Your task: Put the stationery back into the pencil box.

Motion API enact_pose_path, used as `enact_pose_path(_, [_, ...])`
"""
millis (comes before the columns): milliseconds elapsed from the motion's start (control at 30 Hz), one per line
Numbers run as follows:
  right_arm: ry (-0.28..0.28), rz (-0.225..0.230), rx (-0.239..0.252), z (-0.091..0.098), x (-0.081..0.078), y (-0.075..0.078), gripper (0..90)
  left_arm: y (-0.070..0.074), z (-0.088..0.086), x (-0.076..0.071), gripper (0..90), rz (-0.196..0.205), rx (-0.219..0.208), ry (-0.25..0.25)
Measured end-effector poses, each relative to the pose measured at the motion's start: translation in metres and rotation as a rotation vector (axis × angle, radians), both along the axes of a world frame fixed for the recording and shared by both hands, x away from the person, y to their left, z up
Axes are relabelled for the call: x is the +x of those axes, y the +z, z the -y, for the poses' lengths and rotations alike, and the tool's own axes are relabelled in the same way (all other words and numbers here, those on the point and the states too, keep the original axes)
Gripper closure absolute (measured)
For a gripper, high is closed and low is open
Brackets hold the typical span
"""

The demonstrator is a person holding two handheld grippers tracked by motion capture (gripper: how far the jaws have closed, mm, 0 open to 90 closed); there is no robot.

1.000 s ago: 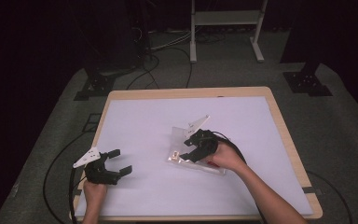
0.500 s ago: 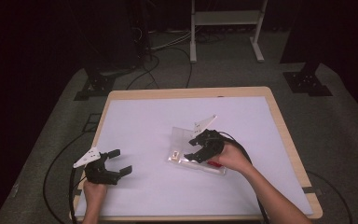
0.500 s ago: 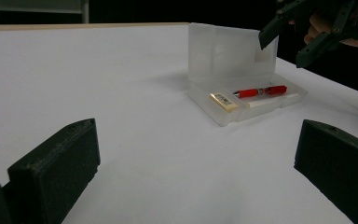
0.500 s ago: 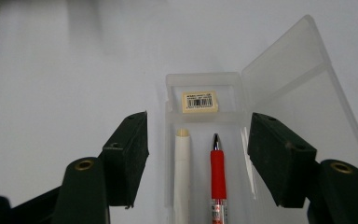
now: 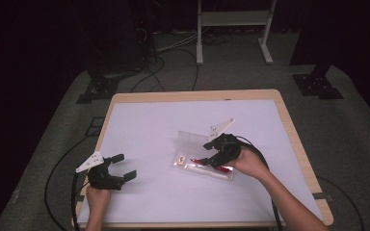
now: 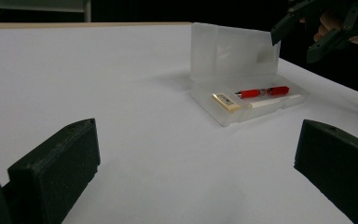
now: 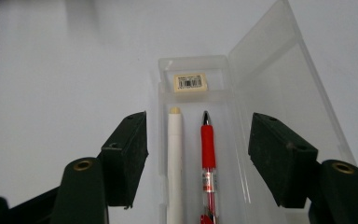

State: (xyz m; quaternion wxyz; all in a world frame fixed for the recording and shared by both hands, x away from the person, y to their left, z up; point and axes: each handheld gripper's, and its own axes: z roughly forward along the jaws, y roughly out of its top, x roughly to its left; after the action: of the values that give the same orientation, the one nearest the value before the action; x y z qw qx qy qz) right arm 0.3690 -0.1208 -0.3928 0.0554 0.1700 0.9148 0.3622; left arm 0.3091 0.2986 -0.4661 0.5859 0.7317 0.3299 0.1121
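A clear plastic pencil case (image 5: 200,168) lies open on the white table sheet, right of centre, its lid (image 5: 191,140) standing up at the far side. Inside lie a red pen (image 7: 208,163), a white pen (image 7: 175,158) and a small eraser (image 7: 190,81). My right gripper (image 5: 210,154) hovers over the case's right end, open, with its jaws either side of the tray and touching nothing. My left gripper (image 5: 126,166) rests open near the front left of the table, pointing toward the case (image 6: 242,105) and well apart from it. The right gripper (image 6: 294,44) also shows above the lid in the left gripper view.
The table has a wooden rim (image 5: 291,126) around the white sheet. Black cables trail from both grippers off the table's front. On the dark floor behind stand a white frame (image 5: 233,19) and black stand bases (image 5: 316,84).
My right gripper has drawn back to the right along the case, lifting slightly. The left gripper and the case have not moved.
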Motion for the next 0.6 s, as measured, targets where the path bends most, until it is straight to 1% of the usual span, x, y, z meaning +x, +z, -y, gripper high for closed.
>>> enact_pose_path(167, [-0.015,-0.008,-0.003,0.007,-0.001,-0.002,36.7,0.0,0.0,0.0,0.0,0.0,0.003,0.0])
enact_pose_path(400, [-0.02,-0.007,-0.006,0.014,-0.003,-0.001,36.7,0.0,0.0,0.0,0.0,0.001,0.001,-0.004])
enact_pose_path(600, [-0.034,-0.01,-0.001,0.019,-0.004,-0.001,36.7,0.0,0.0,-0.001,0.0,0.003,0.002,-0.005])
